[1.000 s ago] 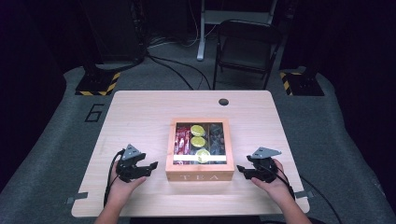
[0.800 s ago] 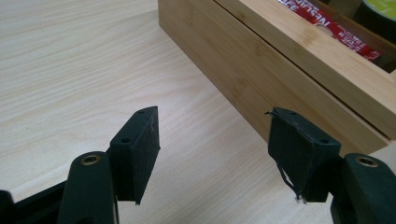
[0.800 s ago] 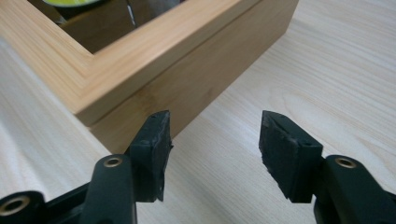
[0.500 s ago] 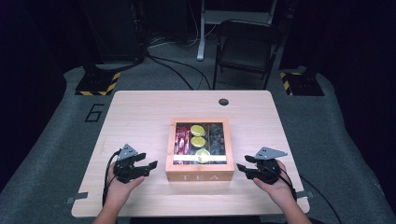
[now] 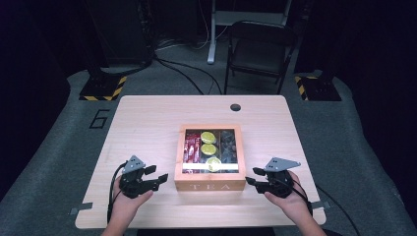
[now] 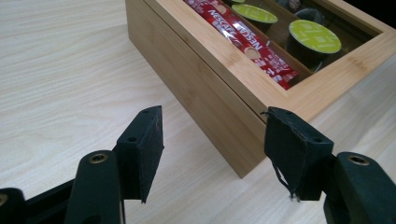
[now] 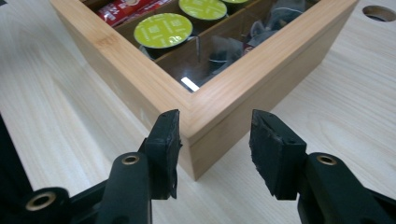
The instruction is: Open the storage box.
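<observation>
Both tools flank the wooden box (image 5: 210, 184): my left tool (image 5: 156, 178) sits just off its left front corner, my right tool (image 5: 252, 181) just off its right front corner, and neither touches the wood. On the left tool the black, square-cut pads stand apart and have just been closing a little, with bare worktop (image 5: 147, 123) between them and the box's corner beside the right pad. On the right tool the pads have also just been closing; the box's corner sits in the gap between them, close to one pad, but I cannot tell whether that pad touches it.

Pale bamboo makes up the box, with a framed clear lid and "TEA" lettered on its front face. Inside, in the left compartment, lie red "NESCAFE" stick packets (image 6: 243, 42). The middle one holds round capsules with lime-green foil tops (image 7: 162, 29). The right one holds dark wrapped pieces (image 7: 275, 21) whose print I cannot read.

Under the box, the worktop is a light wood-grain laminate with rounded corners; behind the box is a round cable hole (image 5: 235, 106). Left of it, on the grey floor, a painted "6" (image 5: 100, 118) shows.
</observation>
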Motion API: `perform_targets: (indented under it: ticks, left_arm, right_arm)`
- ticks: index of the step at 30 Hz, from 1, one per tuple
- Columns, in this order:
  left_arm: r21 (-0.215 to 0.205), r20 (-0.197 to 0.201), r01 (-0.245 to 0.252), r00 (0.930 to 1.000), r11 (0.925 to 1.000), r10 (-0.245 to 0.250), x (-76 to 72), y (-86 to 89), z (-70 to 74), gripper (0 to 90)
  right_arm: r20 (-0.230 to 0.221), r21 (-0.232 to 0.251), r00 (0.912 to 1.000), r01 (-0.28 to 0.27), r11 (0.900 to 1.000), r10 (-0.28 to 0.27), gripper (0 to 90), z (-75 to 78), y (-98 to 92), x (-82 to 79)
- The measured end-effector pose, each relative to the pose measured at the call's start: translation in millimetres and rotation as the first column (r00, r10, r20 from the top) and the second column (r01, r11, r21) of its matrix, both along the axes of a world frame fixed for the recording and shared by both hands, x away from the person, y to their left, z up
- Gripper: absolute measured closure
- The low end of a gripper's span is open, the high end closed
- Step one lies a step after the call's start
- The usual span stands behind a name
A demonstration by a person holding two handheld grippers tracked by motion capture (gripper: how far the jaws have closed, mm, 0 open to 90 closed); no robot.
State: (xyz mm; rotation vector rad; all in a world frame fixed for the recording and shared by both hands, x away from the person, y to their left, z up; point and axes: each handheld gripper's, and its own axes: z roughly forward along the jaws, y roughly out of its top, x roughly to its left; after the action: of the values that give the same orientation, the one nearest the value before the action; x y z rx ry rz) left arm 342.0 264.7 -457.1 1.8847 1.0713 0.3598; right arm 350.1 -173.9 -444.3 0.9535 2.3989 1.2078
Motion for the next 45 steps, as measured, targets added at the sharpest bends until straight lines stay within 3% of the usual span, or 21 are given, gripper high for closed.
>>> perform_targets:
  ticks: [6,8,17,26,33,36,39,45]
  left_arm:
    - [0.001,0.031,0.028,0.9991,0.9996,-0.028,-9.8,-6.7,-8.0,38.5]
    - [-0.004,0.02,0.048,0.9987,0.9988,-0.048,-10.6,-8.9,-11.3,38.5]
    - [0.029,0.042,0.096,0.9943,0.9949,-0.098,-11.3,-20.8,-16.5,40.8]
    - [0.058,0.028,0.106,0.9937,0.9926,-0.108,-10.1,-25.9,-20.9,49.8]
    - [0.107,0.023,0.133,0.9904,0.9852,-0.137,-8.5,-35.5,-24.5,55.0]
    - [0.109,0.021,0.133,0.9904,0.985,-0.136,-8.3,-37.6,-25.7,55.8]
    - [0.129,0.036,0.144,0.9881,0.9813,-0.149,-8.6,-41.4,-26.0,57.1]
    - [0.112,0.034,0.132,0.9901,0.9849,-0.137,-8.5,-42.5,-25.6,55.6]
  right_arm:
    - [0.005,0.029,0.9999,-0.014,0.999,0.014,51.5,-11.9,6.4,-6.1]
    - [0.006,0.027,0.9999,-0.016,1.0,0.015,51.9,-15.6,7.3,-6.9]
    - [0.018,-0.007,0.9997,-0.016,1.0,0.016,56.0,-24.9,10.4,-7.7]
    - [0.007,-0.012,0.9999,-0.011,1.0,0.011,59.7,-28.7,12.2,-6.3]
    - [0.004,-0.023,0.9999,-0.01,1.0,0.01,60.5,-31.9,14.6,-4.6]
    - [0.006,-0.025,0.9999,-0.014,1.0,0.015,60.2,-32.2,14.4,-4.1]
    - [0.004,-0.023,0.9999,-0.014,1.0,0.014,60.2,-32.1,14.3,-4.1]
    - [0.007,-0.004,0.9999,-0.009,1.0,0.009,60.4,-29.2,13.6,-3.7]
